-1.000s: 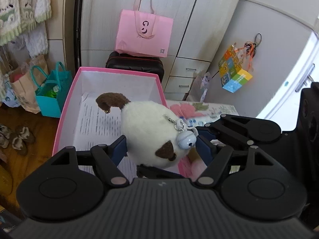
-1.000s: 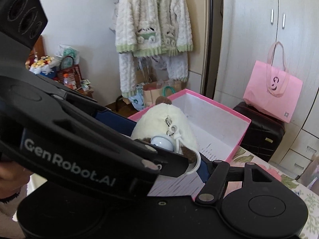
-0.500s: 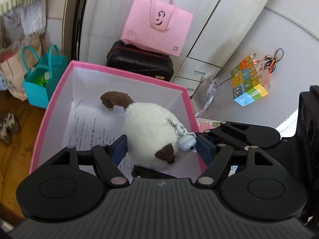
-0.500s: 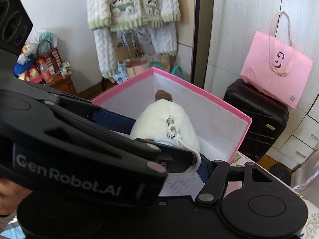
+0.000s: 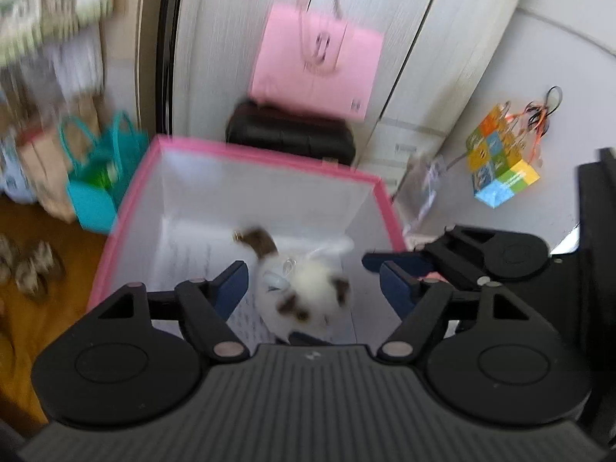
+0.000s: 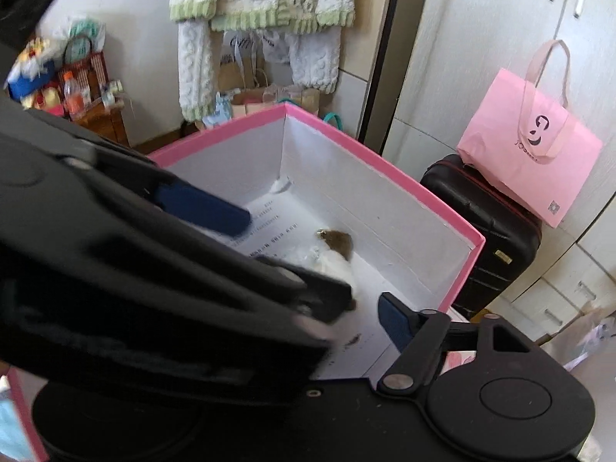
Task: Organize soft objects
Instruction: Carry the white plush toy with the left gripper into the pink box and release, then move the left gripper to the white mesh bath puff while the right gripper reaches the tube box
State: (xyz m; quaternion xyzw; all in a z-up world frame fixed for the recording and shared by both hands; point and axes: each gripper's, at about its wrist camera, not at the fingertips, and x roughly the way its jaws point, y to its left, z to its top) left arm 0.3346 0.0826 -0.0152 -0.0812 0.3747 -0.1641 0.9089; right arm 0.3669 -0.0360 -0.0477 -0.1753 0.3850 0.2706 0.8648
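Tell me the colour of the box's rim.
Pink rim, white inside; clearest in the right wrist view.

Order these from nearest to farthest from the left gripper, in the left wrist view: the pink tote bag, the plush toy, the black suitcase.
1. Plush toy: inside the pink box, between the opening fingers of the left gripper.
2. Black suitcase: behind the box.
3. Pink tote bag: on top of the suitcase.

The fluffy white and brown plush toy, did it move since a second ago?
Yes. The fluffy white and brown plush toy dropped away from the opening left gripper's fingers, down onto the printed paper in the pink-rimmed box.
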